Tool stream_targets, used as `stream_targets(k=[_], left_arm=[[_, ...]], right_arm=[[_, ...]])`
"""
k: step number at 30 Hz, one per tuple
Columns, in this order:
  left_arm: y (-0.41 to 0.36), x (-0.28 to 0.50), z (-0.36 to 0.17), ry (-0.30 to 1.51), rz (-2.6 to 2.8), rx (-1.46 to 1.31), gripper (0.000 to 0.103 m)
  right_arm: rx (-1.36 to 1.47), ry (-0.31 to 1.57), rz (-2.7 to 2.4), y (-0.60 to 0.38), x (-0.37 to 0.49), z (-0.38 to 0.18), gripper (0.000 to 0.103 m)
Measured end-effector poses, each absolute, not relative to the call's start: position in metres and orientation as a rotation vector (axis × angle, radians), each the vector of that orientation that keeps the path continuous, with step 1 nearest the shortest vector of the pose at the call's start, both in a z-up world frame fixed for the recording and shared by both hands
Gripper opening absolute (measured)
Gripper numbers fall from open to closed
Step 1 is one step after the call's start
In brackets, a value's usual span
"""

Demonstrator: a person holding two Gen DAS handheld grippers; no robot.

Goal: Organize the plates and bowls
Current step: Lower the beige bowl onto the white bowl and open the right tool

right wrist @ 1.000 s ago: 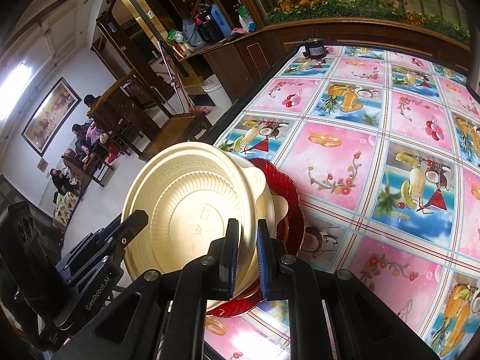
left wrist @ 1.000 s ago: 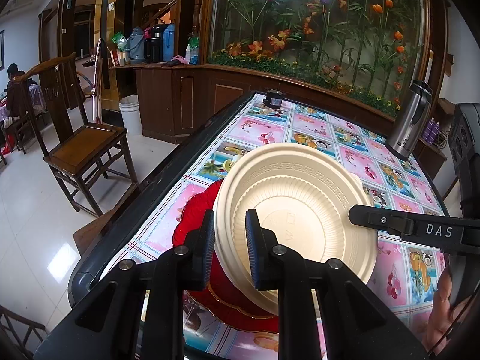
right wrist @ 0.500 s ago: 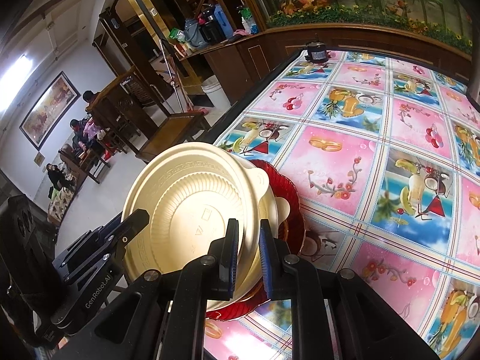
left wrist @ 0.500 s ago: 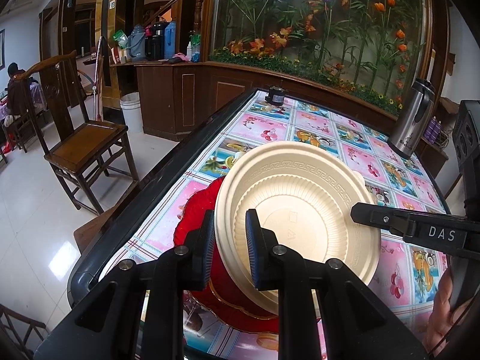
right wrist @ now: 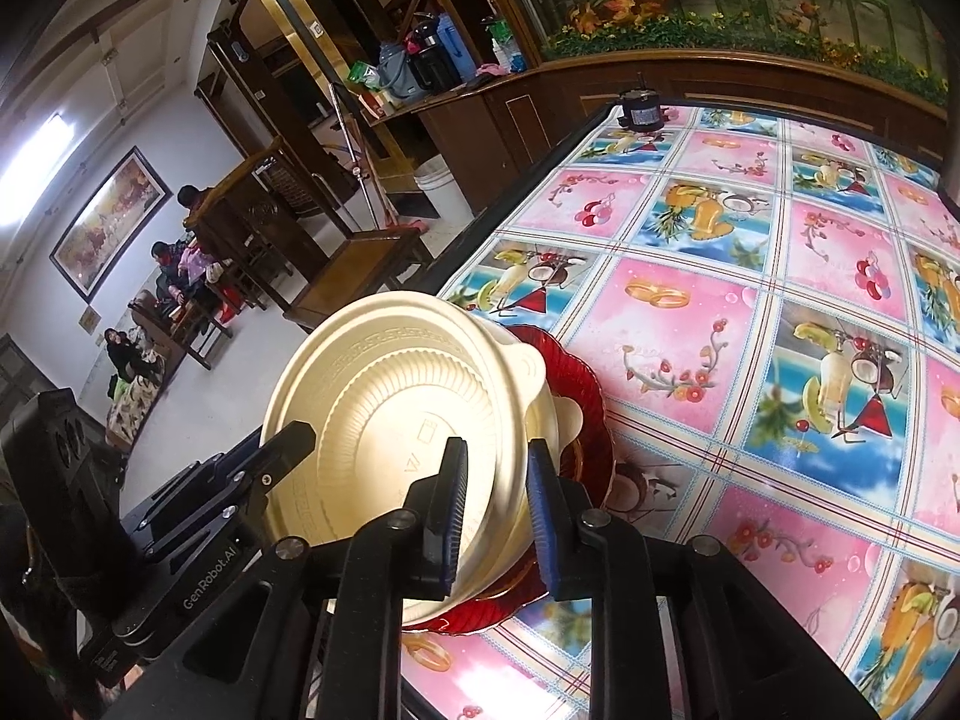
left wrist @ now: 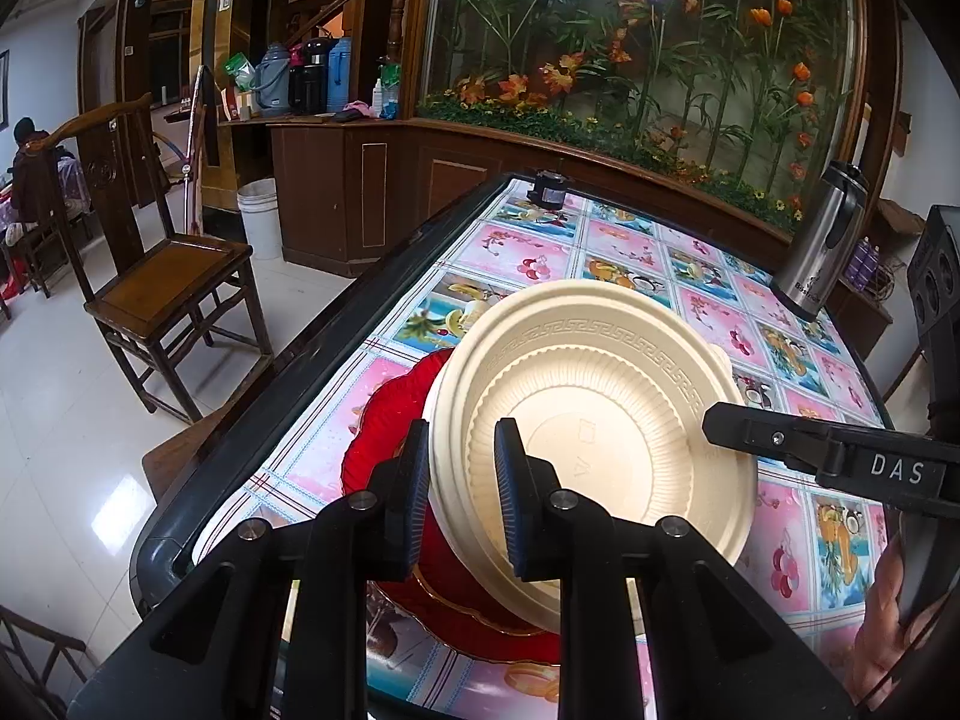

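Since a second ago the right gripper [right wrist: 493,507] has widened its fingers; both grippers are opening, each astride a rim of the cream bowl [left wrist: 591,438], pads slightly off it. The left gripper [left wrist: 462,495] straddles the opposite rim. The bowl sits stacked on the red plate [left wrist: 384,426] on the desk [left wrist: 630,252].

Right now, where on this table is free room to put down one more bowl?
Free: the tablecloth right of the red plate, up to the small black object. Crowded: the near left edge, where cream bowls sit on that plate.
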State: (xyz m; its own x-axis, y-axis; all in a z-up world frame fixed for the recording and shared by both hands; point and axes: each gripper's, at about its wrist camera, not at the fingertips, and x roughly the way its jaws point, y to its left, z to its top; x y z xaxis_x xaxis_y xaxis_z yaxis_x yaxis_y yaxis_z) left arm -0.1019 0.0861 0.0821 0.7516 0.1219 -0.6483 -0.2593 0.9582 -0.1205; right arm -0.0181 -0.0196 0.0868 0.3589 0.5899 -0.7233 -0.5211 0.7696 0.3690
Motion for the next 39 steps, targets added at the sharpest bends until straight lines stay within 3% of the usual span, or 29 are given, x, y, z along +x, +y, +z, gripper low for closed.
stream_targets(k=[5, 7, 9, 16, 27, 29, 31, 35, 36, 39], left_arm=[[0.087, -0.104, 0.084, 0.685, 0.203, -0.223, 0.020], [0.088, -0.104, 0.085, 0.683, 0.201, -0.229, 0.036], [0.089, -0.107, 0.087, 0.668, 0.195, -0.239, 0.040], [0.118, -0.110, 0.089, 0.667, 0.139, -0.358, 0.040], [0.163, -0.106, 0.045, 0.779, 0.132, -0.524, 0.040], [0.164, -0.102, 0.041, 0.794, 0.136, -0.523, 0.035], [0.165, -0.099, 0.035, 0.809, 0.127, -0.524, 0.016], [0.166, -0.092, 0.024, 0.836, 0.123, -0.520, 0.011], [0.166, -0.090, 0.023, 0.840, 0.122, -0.518, 0.005], [0.162, -0.086, 0.020, 0.843, 0.124, -0.489, 0.005]], right_arm=[[0.097, 0.964, 0.724, -0.023, -0.018, 0.088, 0.023], [0.101, 0.947, 0.723, -0.027, -0.018, 0.092, 0.024], [0.108, 0.933, 0.719, -0.032, -0.019, 0.095, 0.024], [0.177, 0.930, 0.682, -0.059, -0.010, 0.092, 0.024], [0.224, 1.059, 0.655, -0.069, 0.008, 0.042, 0.024], [0.217, 1.065, 0.659, -0.065, 0.008, 0.039, 0.024], [0.213, 1.072, 0.664, -0.062, 0.008, 0.036, 0.024], [0.198, 1.086, 0.670, -0.055, 0.008, 0.031, 0.024], [0.196, 1.088, 0.670, -0.053, 0.008, 0.029, 0.024], [0.184, 1.097, 0.667, -0.047, 0.010, 0.025, 0.024]])
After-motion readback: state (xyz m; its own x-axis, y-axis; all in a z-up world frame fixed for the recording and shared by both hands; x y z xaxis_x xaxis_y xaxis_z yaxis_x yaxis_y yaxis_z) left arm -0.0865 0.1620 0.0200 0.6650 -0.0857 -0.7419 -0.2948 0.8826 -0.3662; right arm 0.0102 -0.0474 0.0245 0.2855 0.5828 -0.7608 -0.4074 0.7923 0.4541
